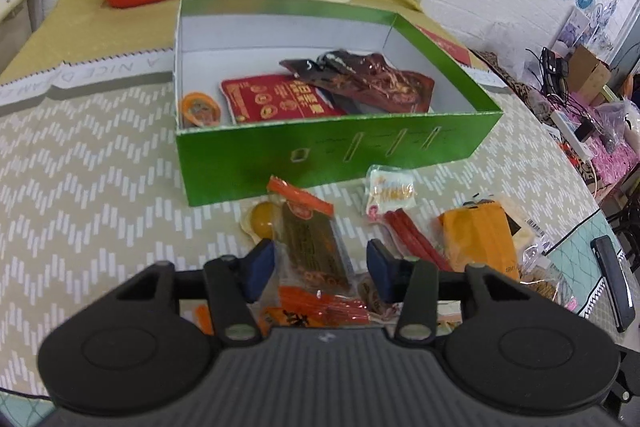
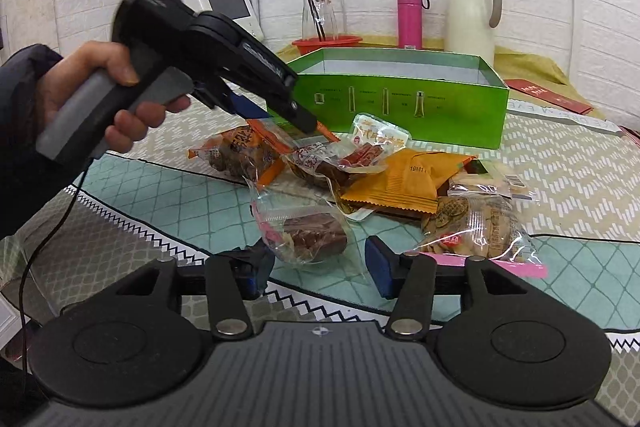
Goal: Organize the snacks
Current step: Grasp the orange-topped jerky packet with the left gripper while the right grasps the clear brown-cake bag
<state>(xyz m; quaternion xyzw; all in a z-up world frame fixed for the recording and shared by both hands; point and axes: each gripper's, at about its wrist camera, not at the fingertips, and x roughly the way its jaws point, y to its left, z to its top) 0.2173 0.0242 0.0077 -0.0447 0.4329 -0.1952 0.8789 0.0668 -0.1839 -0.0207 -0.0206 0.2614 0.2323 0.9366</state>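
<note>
While I scan the left wrist view, I count three packets inside the green cardboard box (image 1: 320, 143) at frame centre: a red pouch (image 1: 280, 99), a dark crinkled one (image 1: 372, 79) and a small orange one (image 1: 198, 109). My left gripper (image 1: 320, 267) straddles a clear strip pack with an orange header (image 1: 308, 231); the pads seem not to press it, though blur hides contact. My right gripper (image 2: 318, 263) is spread, a clear-wrapped brown snack (image 2: 308, 235) between its fingers. Three vessels line the back: glass carafe (image 2: 318, 11), pink flask (image 2: 410, 17), cream jug (image 2: 472, 15).
</note>
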